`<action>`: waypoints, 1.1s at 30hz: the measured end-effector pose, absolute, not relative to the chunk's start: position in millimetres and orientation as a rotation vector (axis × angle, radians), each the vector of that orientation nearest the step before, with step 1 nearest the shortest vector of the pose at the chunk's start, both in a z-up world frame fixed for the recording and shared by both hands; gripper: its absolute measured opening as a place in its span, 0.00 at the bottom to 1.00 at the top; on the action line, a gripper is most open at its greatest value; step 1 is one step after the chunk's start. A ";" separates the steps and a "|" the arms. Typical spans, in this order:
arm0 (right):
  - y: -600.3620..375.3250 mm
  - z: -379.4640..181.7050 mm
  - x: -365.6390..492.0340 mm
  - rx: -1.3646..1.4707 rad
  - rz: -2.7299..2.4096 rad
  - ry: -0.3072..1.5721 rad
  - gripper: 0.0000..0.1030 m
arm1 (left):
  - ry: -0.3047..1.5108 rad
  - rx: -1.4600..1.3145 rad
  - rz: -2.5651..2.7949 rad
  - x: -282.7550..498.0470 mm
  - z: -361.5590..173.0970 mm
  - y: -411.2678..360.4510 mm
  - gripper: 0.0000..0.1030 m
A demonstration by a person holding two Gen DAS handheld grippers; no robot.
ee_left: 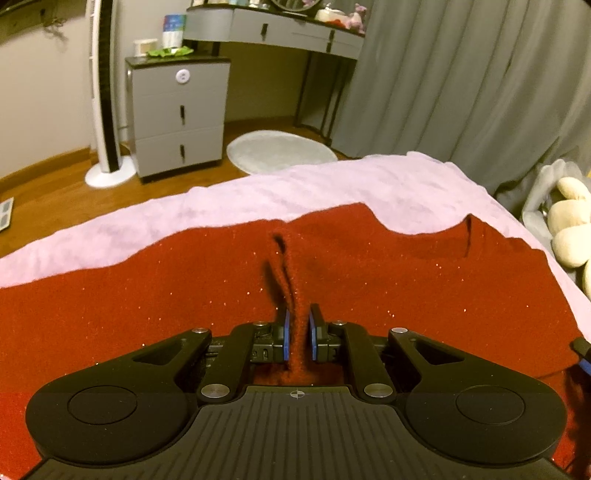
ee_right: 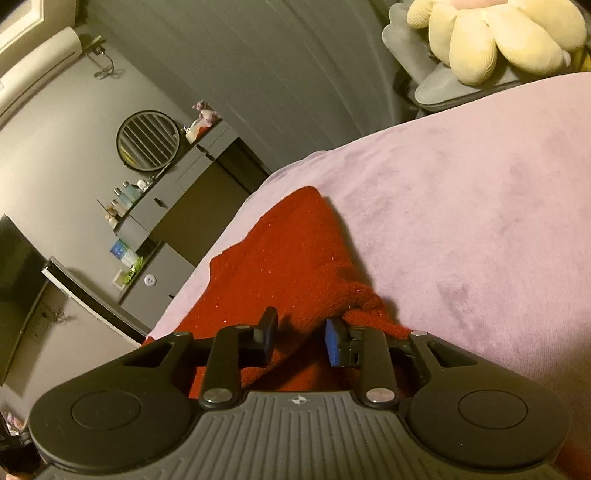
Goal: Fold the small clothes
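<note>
A dark red knit garment (ee_left: 184,280) lies spread on the pink blanket (ee_left: 295,184) of a bed. My left gripper (ee_left: 298,332) is shut on a raised ridge of the red fabric, which runs up between its blue pads. In the right wrist view the same garment (ee_right: 288,258) lies on the blanket (ee_right: 461,221). My right gripper (ee_right: 300,338) is open, its jaws apart over the garment's near edge, with a rolled fold of fabric by the right finger (ee_right: 334,345). A tip of the right gripper shows at the left view's right edge (ee_left: 583,354).
Beyond the bed's far edge are a wooden floor, a grey drawer unit (ee_left: 177,118), a white tower fan (ee_left: 105,92), a white round rug (ee_left: 277,151), a dressing table (ee_left: 280,29) and grey curtains (ee_left: 461,81). A yellow flower cushion (ee_right: 491,37) lies on a grey seat by the bed.
</note>
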State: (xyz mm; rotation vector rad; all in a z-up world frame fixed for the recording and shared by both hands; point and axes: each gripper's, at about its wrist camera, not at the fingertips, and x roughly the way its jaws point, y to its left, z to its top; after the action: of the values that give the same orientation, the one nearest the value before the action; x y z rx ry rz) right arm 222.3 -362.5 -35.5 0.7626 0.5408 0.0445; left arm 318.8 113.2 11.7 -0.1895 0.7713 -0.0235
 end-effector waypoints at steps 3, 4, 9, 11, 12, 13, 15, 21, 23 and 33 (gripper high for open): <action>-358.6 -30.6 220.8 0.711 0.025 0.511 0.13 | 0.761 -0.196 -0.034 318.6 12.5 113.7 0.12; -355.4 -28.7 222.3 0.669 0.004 0.524 0.12 | 0.765 -0.195 -0.034 319.4 11.4 113.6 0.12; -338.3 -31.3 226.8 0.488 -0.039 0.571 0.11 | 0.797 -0.182 -0.020 323.4 0.4 112.6 0.12; -336.2 -30.1 226.6 0.467 -0.041 0.572 0.11 | 0.797 -0.168 -0.019 324.2 -1.3 112.0 0.12; -334.9 -29.7 226.5 0.453 -0.041 0.571 0.11 | 0.797 -0.158 -0.018 325.0 -1.2 111.0 0.12; -333.4 -29.6 226.1 0.440 -0.041 0.571 0.11 | 0.798 -0.149 -0.015 325.6 -1.1 109.8 0.12; -331.1 -29.3 223.5 0.416 -0.036 0.568 0.15 | 0.804 -0.129 -0.007 327.0 -3.2 107.2 0.13; -325.6 -12.4 202.1 0.346 -0.042 0.594 0.25 | 0.821 -0.157 0.096 318.1 7.0 113.9 0.66; -319.6 -2.8 193.0 0.295 -0.046 0.581 0.30 | 0.761 -0.199 0.122 298.5 16.5 128.8 0.81; -289.8 -0.2 166.3 0.273 -0.021 0.625 0.31 | 0.767 -0.355 0.363 198.7 10.6 238.5 0.88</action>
State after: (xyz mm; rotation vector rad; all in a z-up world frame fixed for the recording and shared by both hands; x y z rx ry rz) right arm 166.3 -289.8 -0.2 0.2729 0.6252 -0.0211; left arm 198.7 238.5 10.6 -0.3553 0.7670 0.3631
